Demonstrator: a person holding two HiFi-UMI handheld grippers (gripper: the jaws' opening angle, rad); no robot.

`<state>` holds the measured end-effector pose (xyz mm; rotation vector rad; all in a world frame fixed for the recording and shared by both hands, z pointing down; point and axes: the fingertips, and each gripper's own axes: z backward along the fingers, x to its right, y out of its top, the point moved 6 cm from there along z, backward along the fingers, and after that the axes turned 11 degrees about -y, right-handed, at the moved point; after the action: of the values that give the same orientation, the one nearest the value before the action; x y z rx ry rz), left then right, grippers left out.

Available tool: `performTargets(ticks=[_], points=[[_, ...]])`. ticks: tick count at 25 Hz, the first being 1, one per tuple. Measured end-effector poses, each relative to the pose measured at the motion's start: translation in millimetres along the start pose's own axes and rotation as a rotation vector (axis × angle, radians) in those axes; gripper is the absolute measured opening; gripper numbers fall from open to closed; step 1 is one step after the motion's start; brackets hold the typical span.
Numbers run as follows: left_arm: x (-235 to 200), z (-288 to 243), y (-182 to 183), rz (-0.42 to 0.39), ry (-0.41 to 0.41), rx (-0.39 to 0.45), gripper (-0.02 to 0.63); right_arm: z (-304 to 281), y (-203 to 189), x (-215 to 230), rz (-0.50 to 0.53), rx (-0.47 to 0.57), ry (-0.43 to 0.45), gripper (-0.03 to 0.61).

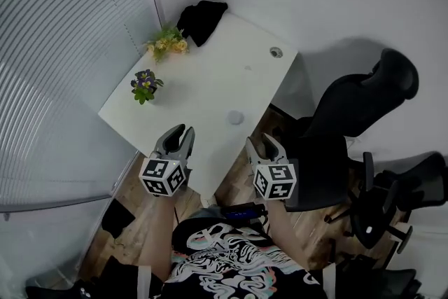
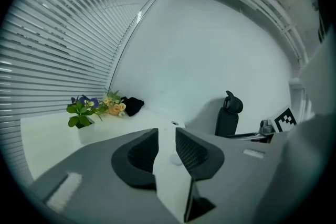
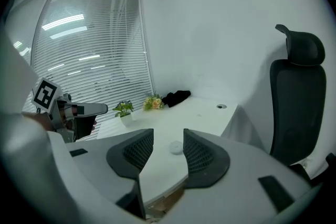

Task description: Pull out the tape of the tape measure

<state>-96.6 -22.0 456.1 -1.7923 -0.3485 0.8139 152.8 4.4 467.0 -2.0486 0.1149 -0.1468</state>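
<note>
A small round white tape measure lies on the white table near its front edge. It shows far off between the jaws in the left gripper view and in the right gripper view. My left gripper hovers over the table's front edge, left of the tape measure, open and empty. My right gripper hangs just off the table's front corner, below and right of the tape measure, also open with nothing between its fingers. Neither gripper touches the tape measure.
A pot of purple flowers and a bunch of yellow flowers stand at the table's left side, with a black cloth at the far corner. A cable hole sits far right. Black office chairs stand right of the table.
</note>
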Motion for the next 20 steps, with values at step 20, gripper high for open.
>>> performTargets(ticks=[20], points=[[-28.7,-59.9,1.1,0.024,-0.035,-0.032,0.103,-57.9,12.1,8.4,0.052,-0.044,0.048,0.216]])
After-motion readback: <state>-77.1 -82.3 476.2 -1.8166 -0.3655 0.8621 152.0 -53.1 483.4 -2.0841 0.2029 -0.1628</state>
